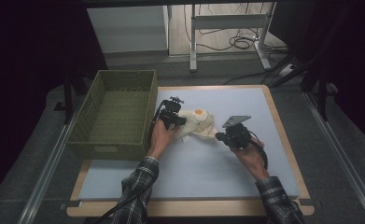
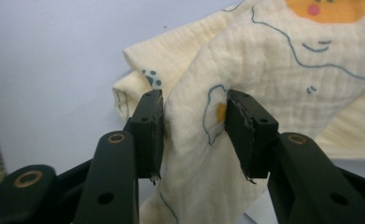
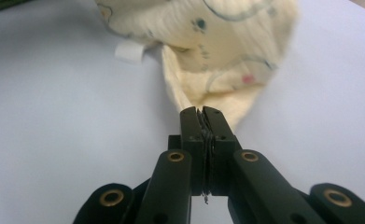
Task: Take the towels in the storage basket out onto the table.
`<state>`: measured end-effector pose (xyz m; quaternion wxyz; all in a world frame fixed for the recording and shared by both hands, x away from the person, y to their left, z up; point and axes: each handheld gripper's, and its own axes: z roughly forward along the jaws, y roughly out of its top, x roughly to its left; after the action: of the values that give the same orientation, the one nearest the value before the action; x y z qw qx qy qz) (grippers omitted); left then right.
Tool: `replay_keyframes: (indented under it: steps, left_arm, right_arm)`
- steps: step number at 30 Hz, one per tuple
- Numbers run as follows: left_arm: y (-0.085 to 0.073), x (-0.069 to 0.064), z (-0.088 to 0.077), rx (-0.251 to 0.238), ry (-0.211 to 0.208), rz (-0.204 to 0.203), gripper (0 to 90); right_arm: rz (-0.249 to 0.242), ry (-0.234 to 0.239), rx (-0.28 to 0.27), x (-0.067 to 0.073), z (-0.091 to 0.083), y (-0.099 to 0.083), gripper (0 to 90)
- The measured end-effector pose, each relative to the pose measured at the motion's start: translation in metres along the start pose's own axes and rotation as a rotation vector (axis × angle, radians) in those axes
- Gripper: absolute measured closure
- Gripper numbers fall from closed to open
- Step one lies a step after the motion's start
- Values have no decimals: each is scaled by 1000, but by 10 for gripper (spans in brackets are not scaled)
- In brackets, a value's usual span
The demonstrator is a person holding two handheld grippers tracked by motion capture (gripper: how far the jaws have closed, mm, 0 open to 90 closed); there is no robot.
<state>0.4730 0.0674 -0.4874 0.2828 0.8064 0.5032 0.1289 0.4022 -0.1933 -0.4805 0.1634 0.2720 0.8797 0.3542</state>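
Left hand-held gripper: jaws stood partly apart with a raised fold of the cloth between them; the near pad touched the fold, the far pad sat at its face, and whether they pinched it could not be told. In the high view this gripper lay at the cloth's left edge.
Right hand-held gripper: jaws were together, pinching a corner of the cloth at their tips. In the high view it sat at the cloth's right end, under a grey plate.
Left hand: gripped its tool from below, sleeve in plaid.
Right hand: gripped its tool from the lower right, sleeve in plaid.
Cloth: pale yellow, printed with blue outlines and orange spots; it lay bunched on the bench between the two grippers, one corner drawn toward the right gripper.
Tag: small, white, at the cloth's edge, resting on the bench.
Bench: pale blue top with a wooden rim.
Basket: green, woven, rectangular, on the bench's left edge, just beside the left gripper.
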Motion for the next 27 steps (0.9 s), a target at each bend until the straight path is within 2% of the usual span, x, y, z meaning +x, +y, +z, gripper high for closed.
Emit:
replay_keyframes:
  steps: [2,3,7,11,13,15,16,19,20,21,23,26,27]
  left_arm:
    - [0,-2,-1,-3,0,5,570]
    - [0,-4,-2,-4,-3,9,567]
    - [-1,-9,-3,-1,-16,22,530]
    - [-4,-14,-4,4,-31,28,488]
    - [-8,-19,-6,7,-64,30,453]
    - [-11,-23,-9,8,-72,43,452]
    - [-15,-27,-12,0,-85,44,442]
    - [-23,-31,-18,-10,-101,60,442]
    - [-31,-34,-25,-33,-122,62,443]
    - [-31,-34,-25,-33,-122,62,449]
    - [-47,-35,-34,-48,-140,64,453]
    - [-63,-34,-35,-57,-156,68,467]
    - [-63,-34,-35,-57,-156,68,481]
  right_arm:
    - [3,-1,0,-1,-6,-4,882]
    - [8,-11,1,-3,-16,-11,882]
    - [18,-72,26,-12,-45,-39,882]
    - [82,-114,43,-28,-63,-65,882]
    - [138,-88,40,-38,-71,-83,880]
    - [148,-80,39,-39,-72,-87,878]
    - [167,-58,23,-40,-77,-97,867]
    - [181,-46,9,-40,-81,-100,856]
    - [189,-46,-11,-40,-85,-102,820]
    - [189,-46,-11,-40,-85,-102,820]
    - [180,-62,-11,-38,-91,-105,773]
    - [186,-56,-17,-37,-96,-108,736]
    - [193,-55,-23,-36,-97,-109,728]
